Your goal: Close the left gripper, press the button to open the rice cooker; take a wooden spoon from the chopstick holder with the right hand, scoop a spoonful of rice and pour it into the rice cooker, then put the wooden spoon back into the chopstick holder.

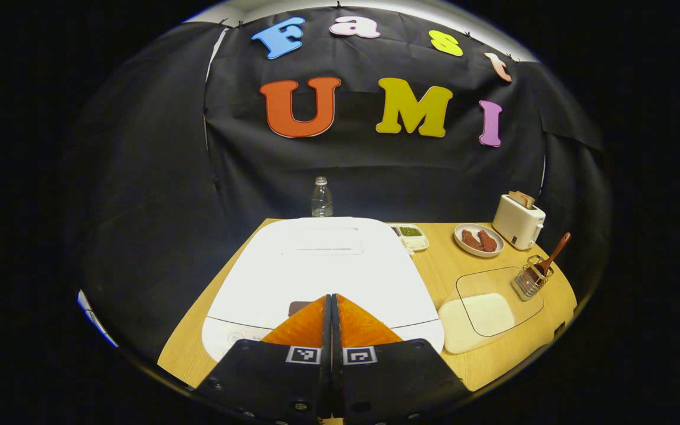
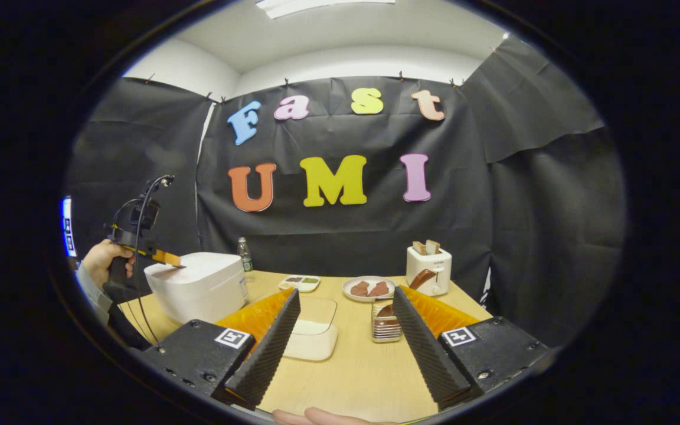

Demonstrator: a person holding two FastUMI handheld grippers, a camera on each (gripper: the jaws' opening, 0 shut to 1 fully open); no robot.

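Left gripper (image 1: 332, 298): your jaws are fully closed, fingers pressed together with nothing between them. Tips sit at the front of the rice cooker (image 1: 322, 265) lid; I can't tell whether they touch it.
Left hand pose: in the right gripper view your hand (image 2: 104, 260) wraps the handle at the bench's left edge, and the left gripper (image 2: 167, 258) reaches roughly level over the rice cooker (image 2: 198, 289) top, tip at the lid's near left edge.
Rice cooker: lid down, standing at the left end of the bench (image 2: 352, 378).
Right gripper (image 2: 345, 298): your jaws are wide open and empty, held above the near middle of the bench, pointing at the back wall.
Wooden spoon (image 1: 554, 252): standing tilted in the chopstick holder (image 1: 530, 277) near the bench's right edge. In the right gripper view the spoon (image 2: 419, 279) and holder (image 2: 386, 324) sit just inside your right finger.
Rice container (image 2: 313, 333): clear box with white rice, mid bench, between cooker and holder.
Back edge: water bottle (image 1: 321, 198), small tray (image 1: 411, 235), plate (image 1: 479, 241) with two brown pieces.
Back right corner: toaster (image 1: 518, 220) with bread in the slots.
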